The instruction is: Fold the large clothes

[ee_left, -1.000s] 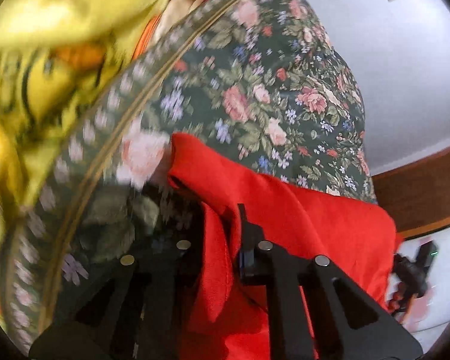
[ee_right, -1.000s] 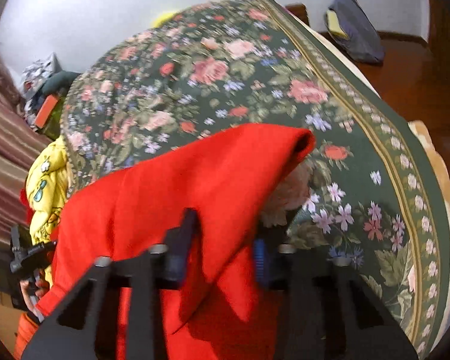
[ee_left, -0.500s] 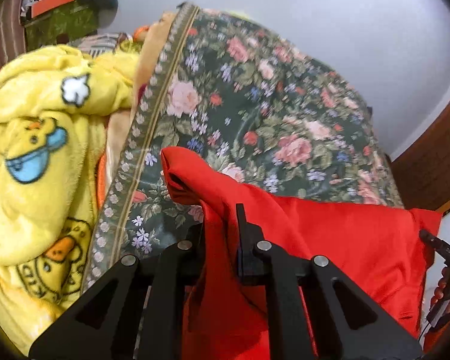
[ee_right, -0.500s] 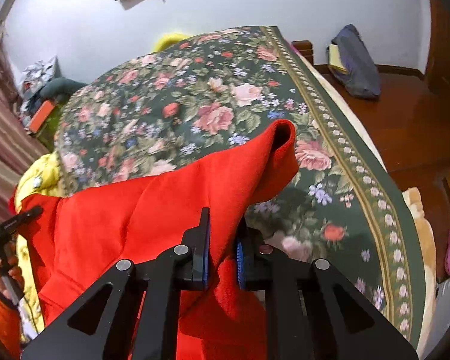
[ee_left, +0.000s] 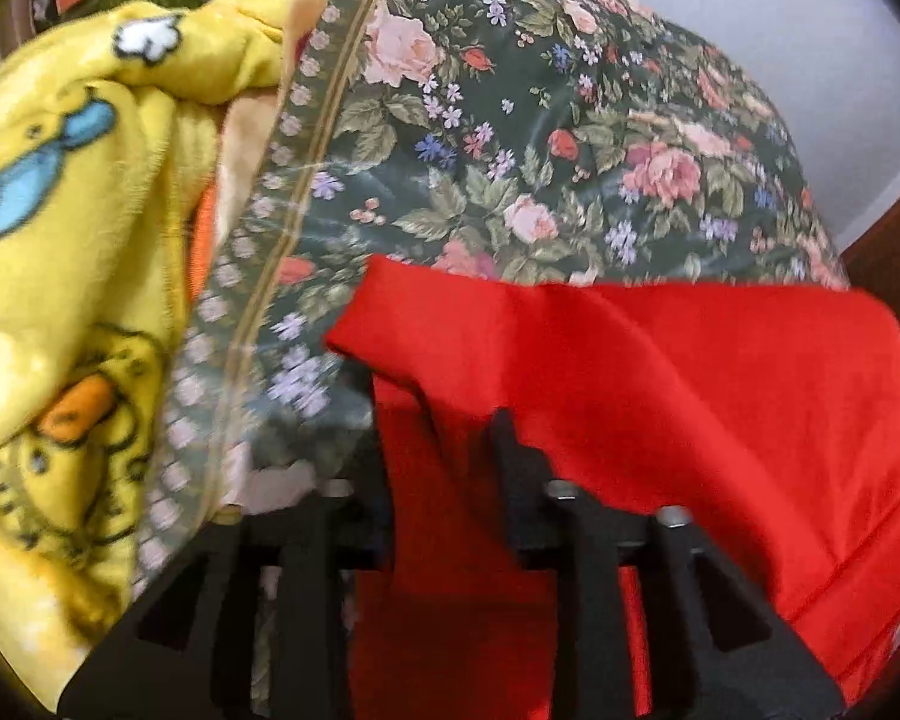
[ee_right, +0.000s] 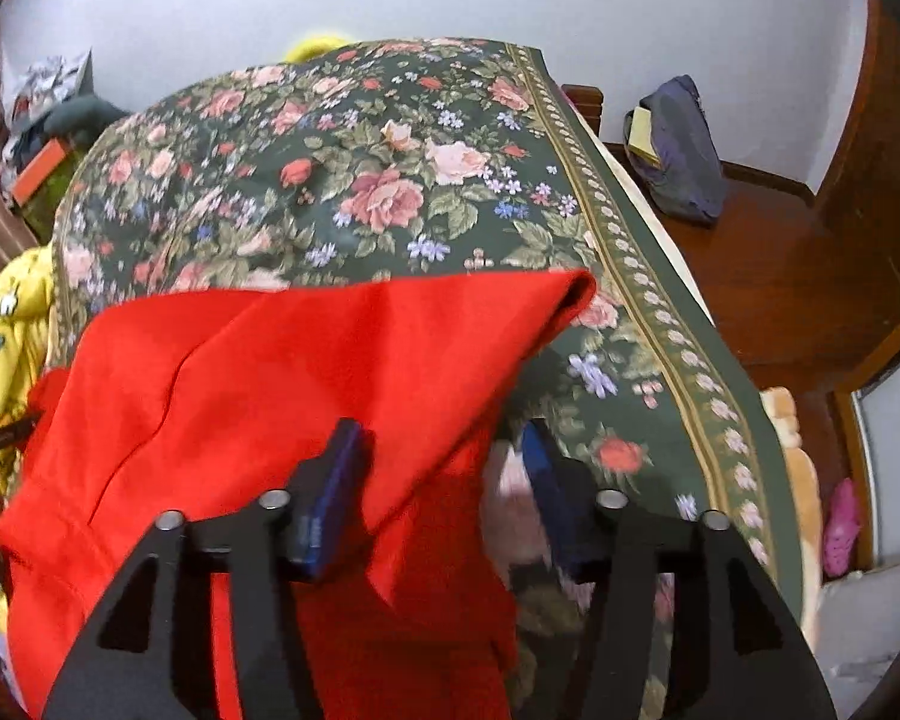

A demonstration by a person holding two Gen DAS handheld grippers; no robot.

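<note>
1. The left hand-held gripper (ee_left: pixel 438 480) stood with its jaws parted, having just been opening; a fold of the red garment (ee_left: pixel 660 372) hung loose between them, no longer pinched.
2. The right hand-held gripper (ee_right: pixel 444 480) had likewise just been opening, and its blue pads (ee_right: pixel 330 498) stood apart with red cloth draped between, unpressed.
3. The red garment lay on the floral bedspread (ee_left: pixel 540 138), its folded edge stretching from one hand-held gripper to the other.
4. It looked soft, light and limp, likely to sag and slide, so it is best pinched at corners or along a folded edge.
5. A yellow duck blanket (ee_left: pixel 60 276) lay bunched beside the bedspread's bordered edge, clear of the garment.
</note>
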